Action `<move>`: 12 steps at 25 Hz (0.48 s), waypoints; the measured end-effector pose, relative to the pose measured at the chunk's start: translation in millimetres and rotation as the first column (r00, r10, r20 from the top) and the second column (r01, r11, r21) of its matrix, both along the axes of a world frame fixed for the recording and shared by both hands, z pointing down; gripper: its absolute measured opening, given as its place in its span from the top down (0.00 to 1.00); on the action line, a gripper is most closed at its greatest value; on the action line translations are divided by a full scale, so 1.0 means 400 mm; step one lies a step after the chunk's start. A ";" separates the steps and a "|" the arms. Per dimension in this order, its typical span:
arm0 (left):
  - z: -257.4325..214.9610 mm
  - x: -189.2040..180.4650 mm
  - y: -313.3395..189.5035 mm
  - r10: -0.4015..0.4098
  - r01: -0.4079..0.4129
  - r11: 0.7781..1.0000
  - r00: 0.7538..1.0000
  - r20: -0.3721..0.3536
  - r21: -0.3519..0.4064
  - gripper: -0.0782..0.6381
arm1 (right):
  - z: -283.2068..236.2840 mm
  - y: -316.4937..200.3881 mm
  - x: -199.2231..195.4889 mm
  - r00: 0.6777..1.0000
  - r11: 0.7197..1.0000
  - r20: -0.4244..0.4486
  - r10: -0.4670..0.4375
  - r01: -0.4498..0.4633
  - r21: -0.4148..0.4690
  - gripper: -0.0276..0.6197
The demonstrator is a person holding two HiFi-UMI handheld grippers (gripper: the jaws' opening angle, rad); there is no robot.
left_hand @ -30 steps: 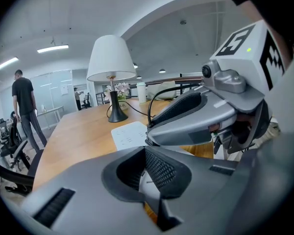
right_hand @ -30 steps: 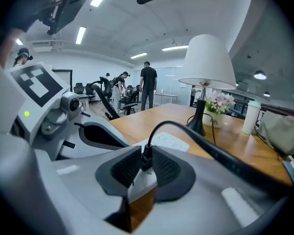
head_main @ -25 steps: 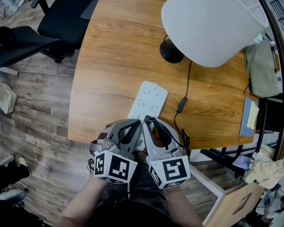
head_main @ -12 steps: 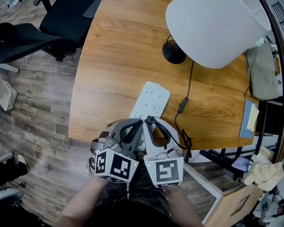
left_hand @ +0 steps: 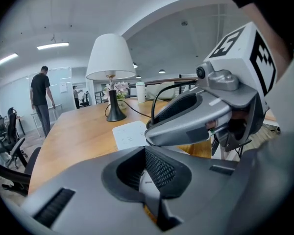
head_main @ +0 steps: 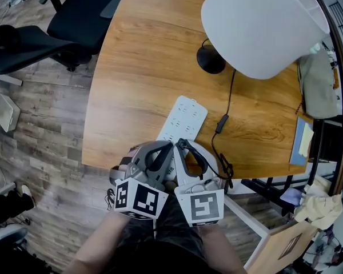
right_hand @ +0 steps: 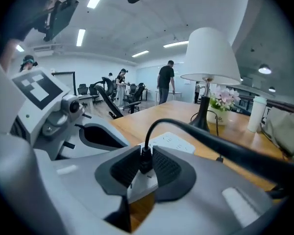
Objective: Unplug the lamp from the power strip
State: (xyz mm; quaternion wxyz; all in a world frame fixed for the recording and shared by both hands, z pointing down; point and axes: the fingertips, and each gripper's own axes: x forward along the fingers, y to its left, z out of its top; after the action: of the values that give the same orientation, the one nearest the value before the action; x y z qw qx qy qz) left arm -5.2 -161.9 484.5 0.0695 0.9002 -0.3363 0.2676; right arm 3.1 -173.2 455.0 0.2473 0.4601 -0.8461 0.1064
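Observation:
The white power strip (head_main: 183, 117) lies on the wooden table (head_main: 143, 56), its near end under both grippers. The lamp (head_main: 263, 24) has a white shade and a black base (head_main: 210, 59); its black cord (head_main: 228, 99) runs past an inline switch (head_main: 220, 125) to the black plug (right_hand: 145, 161) in the strip's near end. My right gripper (right_hand: 144, 169) has just been closing, and its pads now press the plug from both sides. My left gripper (left_hand: 146, 179) is beside it, shut on the strip's near end (left_hand: 148, 182). In the head view the left gripper (head_main: 163, 148) and right gripper (head_main: 180, 146) almost touch.
Black office chairs (head_main: 74, 21) stand on the floor to the left of the table. A grey bag (head_main: 317, 81) and a blue pad (head_main: 302, 141) lie at the table's right edge. A vase of flowers (right_hand: 220, 104) stands behind the lamp. People (right_hand: 165, 82) stand far off.
The right gripper has rolled a little about its own axis, so its marker cube now faces the head camera more squarely. The left gripper and the power strip have kept still.

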 end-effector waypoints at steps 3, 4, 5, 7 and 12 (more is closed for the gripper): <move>0.000 0.003 0.002 0.002 -0.002 1.000 1.000 0.000 -0.006 0.90 | 0.002 -0.001 0.015 0.992 0.998 0.107 0.059 -0.056 -0.033 0.83; 0.000 0.002 0.001 0.002 -0.002 1.000 1.000 0.003 -0.007 0.90 | 0.005 -0.005 0.024 0.982 0.995 0.169 0.085 -0.076 -0.061 0.83; 0.000 0.001 -0.001 0.003 -0.003 1.000 1.000 0.006 -0.007 0.90 | 0.006 -0.009 0.031 0.972 0.993 0.210 0.103 -0.088 -0.083 0.83; 0.000 0.000 -0.002 0.005 -0.005 1.000 1.000 0.005 -0.005 0.90 | 0.000 -0.012 0.031 0.975 0.994 0.198 0.096 -0.085 -0.063 0.83; 0.000 0.000 -0.007 -0.006 0.006 1.000 1.000 -0.008 -0.008 0.90 | -0.057 0.003 -0.048 0.999 0.996 0.005 -0.051 0.051 0.071 0.83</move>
State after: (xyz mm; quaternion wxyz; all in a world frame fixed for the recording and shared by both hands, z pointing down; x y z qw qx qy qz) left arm -5.3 -164.6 484.6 0.0752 0.9000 -0.3378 0.2649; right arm -16.0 -171.8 432.4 0.2306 0.4465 -0.8616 0.0715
